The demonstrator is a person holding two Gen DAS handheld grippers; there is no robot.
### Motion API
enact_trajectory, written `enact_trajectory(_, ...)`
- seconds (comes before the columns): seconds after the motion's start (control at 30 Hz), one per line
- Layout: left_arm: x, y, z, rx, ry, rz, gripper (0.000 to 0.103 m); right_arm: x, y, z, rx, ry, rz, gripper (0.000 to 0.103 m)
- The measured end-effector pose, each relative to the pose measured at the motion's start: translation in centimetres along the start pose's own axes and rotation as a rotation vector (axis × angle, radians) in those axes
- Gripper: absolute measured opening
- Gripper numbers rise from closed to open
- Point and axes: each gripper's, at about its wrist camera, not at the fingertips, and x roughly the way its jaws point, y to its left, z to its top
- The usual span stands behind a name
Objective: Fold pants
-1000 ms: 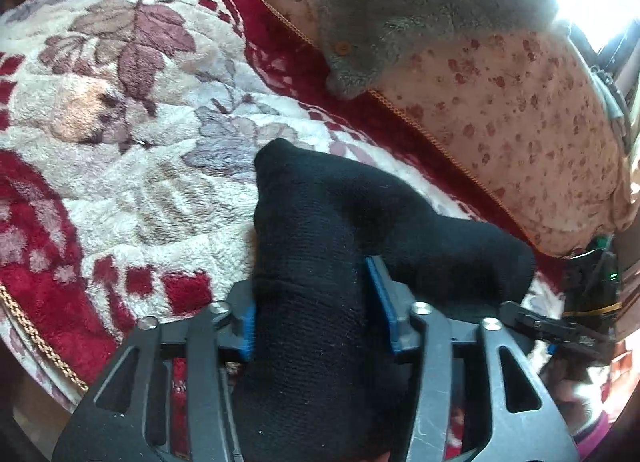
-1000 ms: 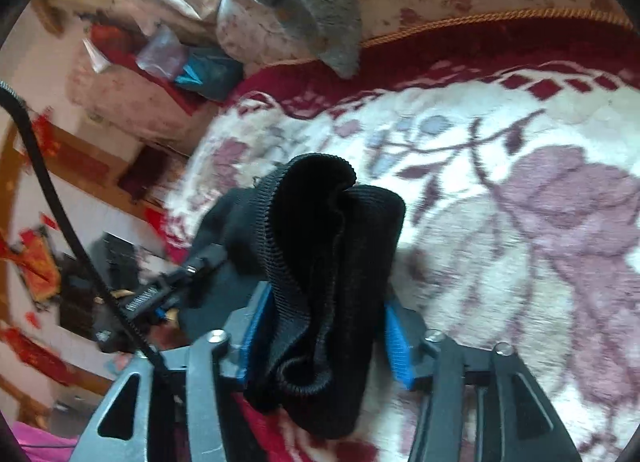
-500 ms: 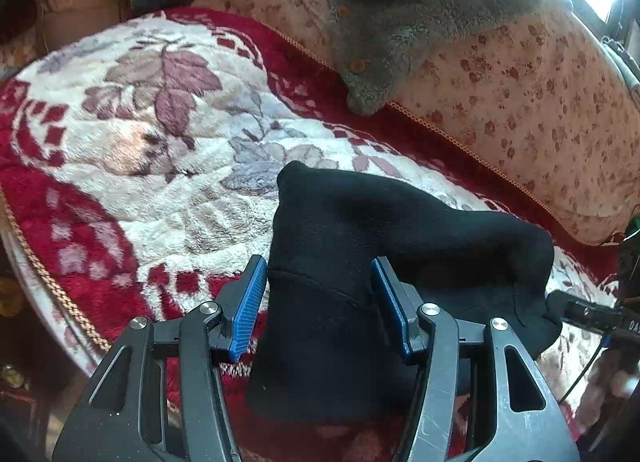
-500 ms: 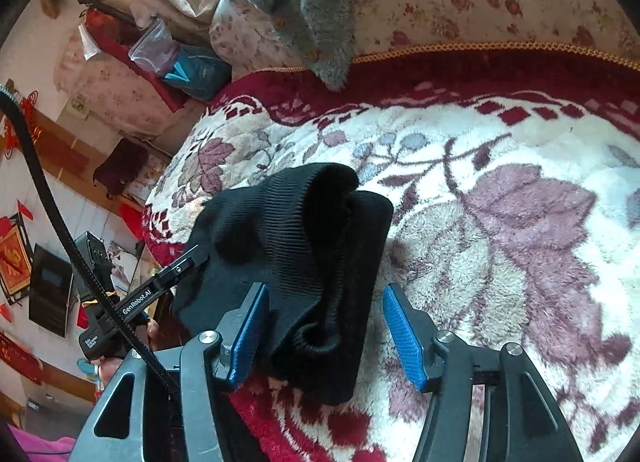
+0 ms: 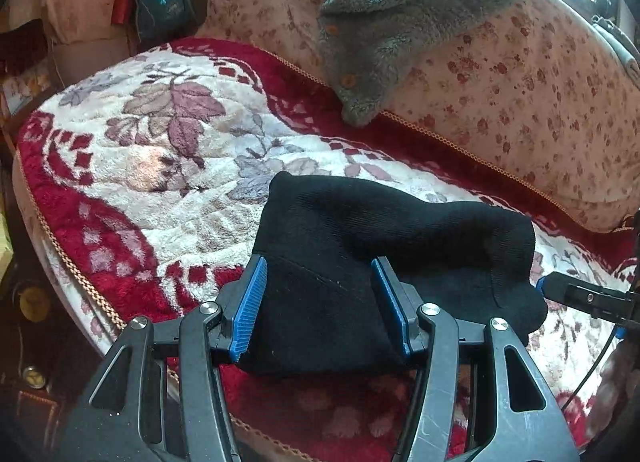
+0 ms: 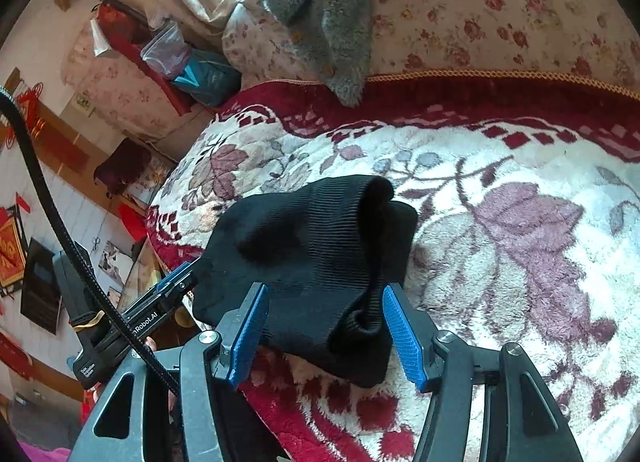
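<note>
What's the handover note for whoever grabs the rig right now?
Left gripper: open, pads off the cloth, above the near left part of the pants.
Right gripper: open, over the waistband end, gripping nothing.
Pants: black, folded into a compact bundle, lying near the front edge of the floral blanket. Grey fleece lies behind on the cushion, untouched.
Done: folds made, bundle released.
Left: waistband end looks bunched; maybe tidy, else pull clear.
</note>
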Motion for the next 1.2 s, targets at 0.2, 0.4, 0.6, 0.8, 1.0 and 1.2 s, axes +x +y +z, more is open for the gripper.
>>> enact_trajectory(0.2, -1.0, -0.8, -0.3, 0.019, -0.023, 0.022, 0.055, -0.1, 1.7, -0.1, -0.057, -0.005, -0.015, 0.058)
enact_trajectory(0.4, -1.6, -1.2, -0.5, 0.028, -0.029, 0.033, 0.055, 0.0, 2.7, -0.4, -0.089, -0.016, -0.032, 0.058)
enact_trajectory(0.6, -2.3, -1.6, -0.9, 0.034, -0.028, 0.054, 0.055, 0.0, 3.4, -0.6, -0.097, -0.026, -0.020, 0.058)
enact_trajectory(0.8, -2.8, -1.8, -1.2, 0.024, -0.022, 0.061, 0.055, 0.2, 4.0, -1.1, -0.127, -0.018, -0.038, 0.059)
enact_trajectory(1.0, -3.1, -2.0, -1.5, 0.031, -0.016, 0.062, 0.055, -0.1, 4.4, -1.4, -0.151, -0.026, -0.052, 0.059)
enact_trajectory(1.2, -3.2, -2.1, -1.7, 0.027, -0.013, 0.063, 0.055, -0.2, 4.7, -1.7, -0.160, -0.024, -0.058, 0.059)
